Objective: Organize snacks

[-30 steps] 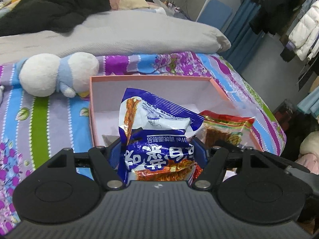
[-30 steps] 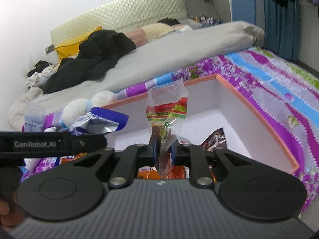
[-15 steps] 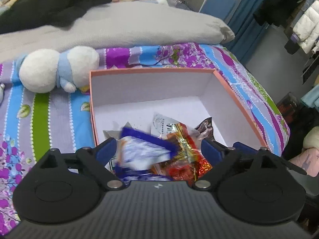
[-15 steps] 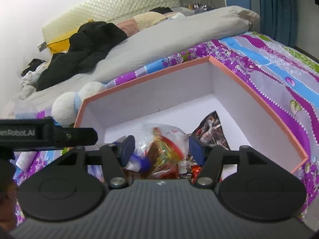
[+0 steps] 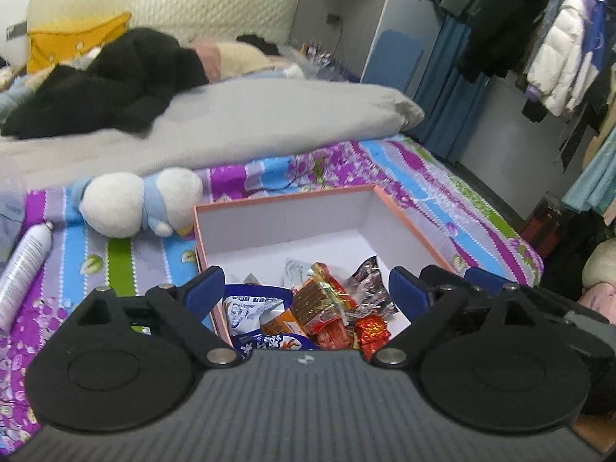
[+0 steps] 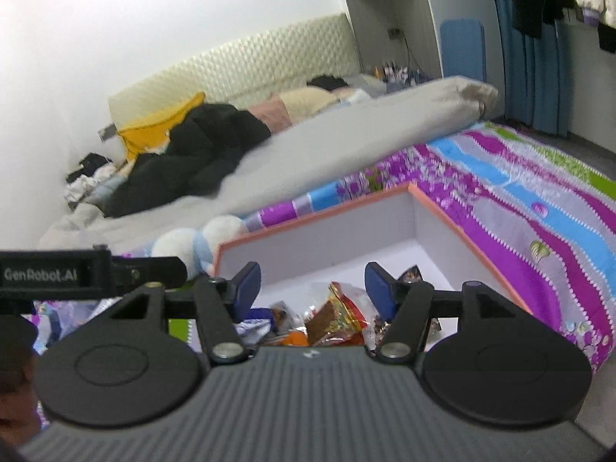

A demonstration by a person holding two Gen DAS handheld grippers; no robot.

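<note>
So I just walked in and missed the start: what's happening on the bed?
A person with two handheld grippers is sorting snacks into the pink-rimmed cardboard box on the striped bedspread. The left gripper and right gripper have both just opened and hold nothing; the blue noodle packet and red snack packet lie in the box.

The snack packets (image 5: 323, 308) lie in the box's (image 5: 285, 198) near end on the bed (image 5: 462, 200), plush toy (image 5: 138, 202) at ten o'clock, spray can (image 5: 23, 269) at nine.

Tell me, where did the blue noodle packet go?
In the left wrist view, the blue noodle packet lies inside the pink box, at its near left corner, touching the red snack packets on its right.
</note>
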